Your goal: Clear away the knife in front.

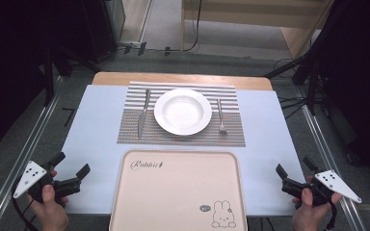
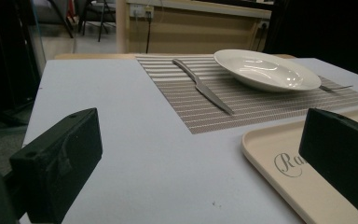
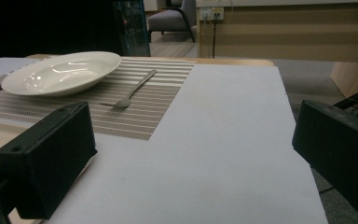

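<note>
A white plate (image 1: 182, 111) sits in the middle of a striped placemat (image 1: 180, 137) at the far side of the table. A knife (image 1: 143, 113) lies to the plate's left and a fork (image 1: 220, 116) to its right. A beige tray (image 1: 178, 192) with a rabbit print lies at the near edge. My left gripper (image 1: 71, 164) is held at the near left corner, open and empty. At the near right corner my right gripper (image 1: 295, 166) is open and empty as well. In the left gripper view the knife (image 2: 203, 87) and plate (image 2: 265, 70) lie ahead; in the right gripper view the fork (image 3: 133, 92) and plate (image 3: 63, 72) do.
The table (image 1: 96, 120) has a pale blue-white cover with bare stretches left and right of the placemat. Beyond it the floor holds stands and cables (image 1: 296, 101), with a wooden bench (image 1: 250, 19) at the back.
</note>
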Motion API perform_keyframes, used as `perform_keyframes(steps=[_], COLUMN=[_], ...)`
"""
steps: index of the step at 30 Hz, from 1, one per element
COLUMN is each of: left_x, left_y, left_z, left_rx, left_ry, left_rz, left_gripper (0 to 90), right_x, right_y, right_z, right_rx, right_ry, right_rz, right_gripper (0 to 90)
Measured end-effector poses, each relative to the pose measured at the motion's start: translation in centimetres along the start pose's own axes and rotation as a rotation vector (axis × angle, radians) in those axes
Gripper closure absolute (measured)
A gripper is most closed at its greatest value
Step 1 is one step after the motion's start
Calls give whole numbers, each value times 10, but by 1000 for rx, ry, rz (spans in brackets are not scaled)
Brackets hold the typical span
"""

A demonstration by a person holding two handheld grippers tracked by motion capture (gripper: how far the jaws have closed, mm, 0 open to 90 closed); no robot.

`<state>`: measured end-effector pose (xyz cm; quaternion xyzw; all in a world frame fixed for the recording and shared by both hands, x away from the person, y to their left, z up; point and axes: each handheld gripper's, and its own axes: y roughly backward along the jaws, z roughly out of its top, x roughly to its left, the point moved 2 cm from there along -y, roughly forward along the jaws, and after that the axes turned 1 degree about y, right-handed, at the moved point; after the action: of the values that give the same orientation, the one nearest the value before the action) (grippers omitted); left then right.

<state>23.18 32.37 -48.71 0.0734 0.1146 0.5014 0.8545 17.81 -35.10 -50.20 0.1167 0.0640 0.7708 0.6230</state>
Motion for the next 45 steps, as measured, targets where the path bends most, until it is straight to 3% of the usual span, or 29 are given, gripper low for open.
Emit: perform_keyframes(steps=[4, 8, 13, 16, 20, 23, 24, 26, 37, 45], left_x=[-7, -13, -22, -27, -38, -41, -44, -47, -55, -59], left_y=[-3, -4, -8, -10, -11, -12, -14, -18, -38, -66], left_z=[4, 8, 15, 21, 30, 34, 37, 38, 47, 56], left_rx=[7, 23, 33, 33, 43, 42, 42, 50, 76, 104], left_ry=[-34, -50, -73, -40, -81, -99, -106, -112, -104, -93], left_rz=[8, -59, -57, -89, -126, -120, -90, -82, -124, -149], left_gripper=[0, 0, 0, 0, 0, 0, 0, 0, 0, 0], right_x=[4, 8, 13, 18, 23, 26, 27, 28, 33, 36], right_y=[-1, -4, -5, -10, -14, -14, -12, -10, -7, -6], right_z=[-1, -1, 0, 1, 4, 5, 5, 5, 4, 3], right_rx=[5, 8, 11, 31, 32, 31, 39, 42, 41, 39], right_ry=[15, 39, 43, 64, 75, 76, 86, 91, 91, 97], right_rz=[18, 5, 30, 36, 34, 48, 58, 79, 101, 96], right_gripper=[0, 0, 0, 0, 0, 0, 0, 0, 0, 0])
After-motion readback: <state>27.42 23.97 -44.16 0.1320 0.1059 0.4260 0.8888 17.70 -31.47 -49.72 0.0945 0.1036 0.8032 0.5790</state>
